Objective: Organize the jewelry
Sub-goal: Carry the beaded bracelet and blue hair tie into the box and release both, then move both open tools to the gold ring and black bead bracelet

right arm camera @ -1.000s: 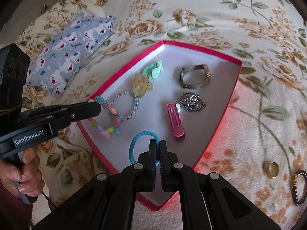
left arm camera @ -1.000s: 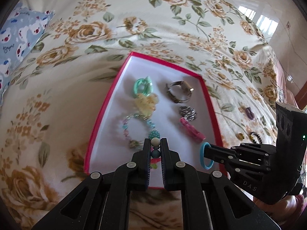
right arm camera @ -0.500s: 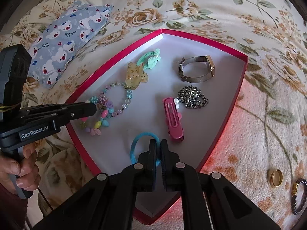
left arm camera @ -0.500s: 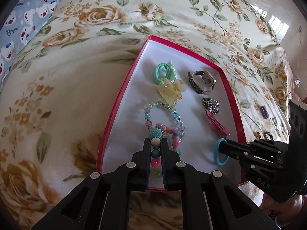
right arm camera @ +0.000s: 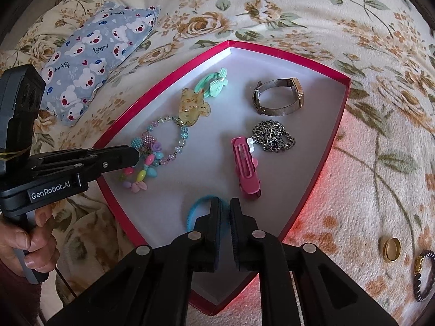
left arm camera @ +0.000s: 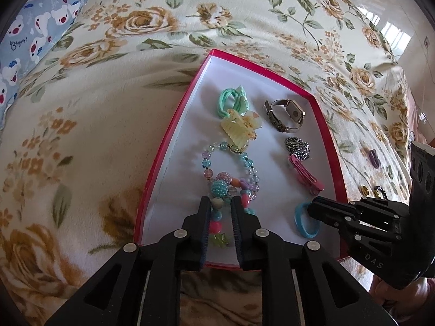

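Floral bedspread [left arm camera: 114,87] with tan roses and green leaves, blue bear-print pillow [right arm camera: 92,59] lying at its edge

Blue hair tie [right arm camera: 199,209] part hidden behind right gripper fingers [right arm camera: 214,217]; dark bracelet [right arm camera: 424,277] cut by edge.

bed: floral blanket [right arm camera: 367,135] | on it: red tray [right arm camera: 344,103], pillow [right arm camera: 92,54], ring [right arm camera: 391,248]

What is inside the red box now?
In the red box: watch, chain, pink clip, green tie, yellow clip, beads, blue band, partly hidden by the right tool.
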